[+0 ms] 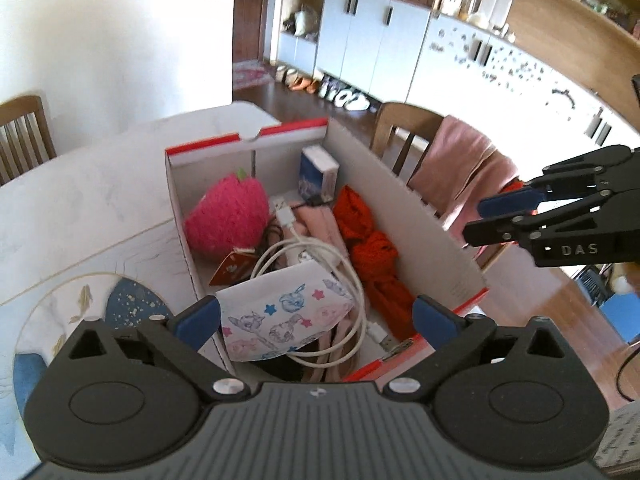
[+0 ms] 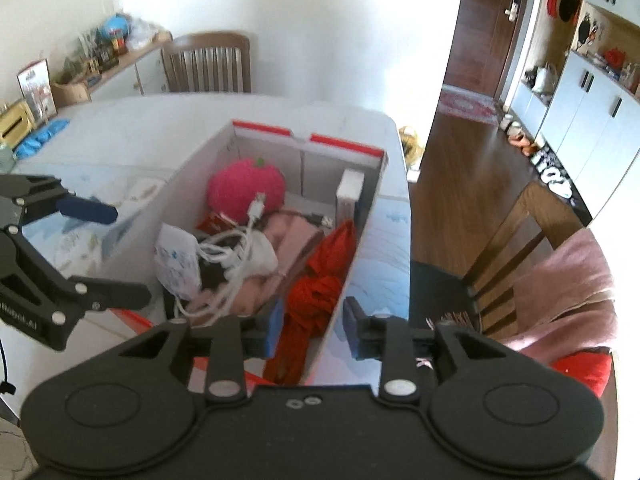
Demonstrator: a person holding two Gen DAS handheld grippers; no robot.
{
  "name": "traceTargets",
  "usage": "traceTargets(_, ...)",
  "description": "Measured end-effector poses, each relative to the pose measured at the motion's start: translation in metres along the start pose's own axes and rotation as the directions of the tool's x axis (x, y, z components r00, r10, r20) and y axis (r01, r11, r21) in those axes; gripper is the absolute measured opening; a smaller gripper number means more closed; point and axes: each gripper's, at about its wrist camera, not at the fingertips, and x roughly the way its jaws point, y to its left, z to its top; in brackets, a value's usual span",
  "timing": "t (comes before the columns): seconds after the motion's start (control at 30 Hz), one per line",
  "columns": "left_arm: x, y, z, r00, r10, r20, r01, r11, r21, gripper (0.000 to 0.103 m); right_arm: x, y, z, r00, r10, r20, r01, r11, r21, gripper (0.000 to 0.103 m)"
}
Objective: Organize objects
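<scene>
Box [image 1: 404, 200], at table [image 1: 100, 200] corner: plush strawberry [image 1: 228, 220], white cable [image 1: 304, 256], red cloth [image 1: 372, 256] contained. Left gripper [image 1: 316, 320] and right gripper [image 2: 312, 328] released, nothing grasped.

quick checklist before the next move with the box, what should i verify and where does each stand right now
1. Left gripper empty: ok, jaws wide apart, nothing between them.
2. Right gripper empty: ok, jaws part open, nothing pressed by the pads; they straddle the box's right wall from above.
3. Items inside the box: ok for the pink plush strawberry, red knit cloth, small blue and white carton and patterned pouch.
4. White cable contained: ok, coiled inside, on top of the pile.
5. Box fully on the table: cannot tell, its near end is hidden behind the grippers.
6. More loose items to pack: cannot tell.
</scene>
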Motion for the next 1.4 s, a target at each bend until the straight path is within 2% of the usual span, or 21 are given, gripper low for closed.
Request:
traceTargets(0.33, -0.047, 0.003, -0.008, 0.989, 0.03, 0.144, -0.03, 1.0, 0.001, 0.103, -0.027, 0.028, -0.005, 0.993, 0.024, 0.115, -0.03, 0.998, 0.054, 0.063)
traceTargets(0.4, -0.052, 0.005, -0.01, 0.987, 0.032, 0.155, -0.033, 0.999, 0.0, 0.103, -0.032, 0.033, -0.008, 0.99, 0.023, 0.139, -0.033, 0.997, 0.069, 0.065)
traceTargets(0.6, -0.063, 0.015, -0.022, 0.986, 0.021, 0.167, -0.016, 0.999, -0.033, 0.103, -0.042, 0.042, -0.016, 0.981, 0.03, 0.19, -0.05, 0.994, 0.101, 0.081)
traceTargets(0.67, -0.066, 0.017, -0.025, 0.985, 0.014, 0.171, -0.009, 0.999, -0.034, 0.103, -0.045, 0.047, -0.019, 0.978, 0.028, 0.205, -0.049, 0.994, 0.098, 0.089)
traceTargets(0.73, -0.068, 0.018, -0.028, 0.984, 0.01, 0.179, -0.004, 1.0, -0.031, 0.103, -0.05, 0.052, -0.022, 0.974, 0.039, 0.224, -0.062, 0.993, 0.097, 0.092)
traceTargets(0.83, -0.073, 0.017, -0.033, 0.98, 0.021, 0.199, -0.016, 1.0, -0.027, 0.103, -0.055, 0.058, -0.026, 0.967, 0.031, 0.254, -0.058, 0.993, 0.1, 0.102)
traceTargets(1.0, -0.08, 0.02, -0.039, 0.977, 0.01, 0.215, -0.001, 0.999, -0.043, 0.103, -0.059, 0.062, -0.031, 0.96, 0.027, 0.28, -0.061, 0.992, 0.112, 0.102)
traceTargets(1.4, -0.087, 0.019, -0.046, 0.973, -0.012, 0.231, 0.022, 0.999, -0.042, 0.103, -0.061, 0.07, -0.04, 0.961, 0.011, 0.278, -0.047, 0.991, 0.124, 0.102)
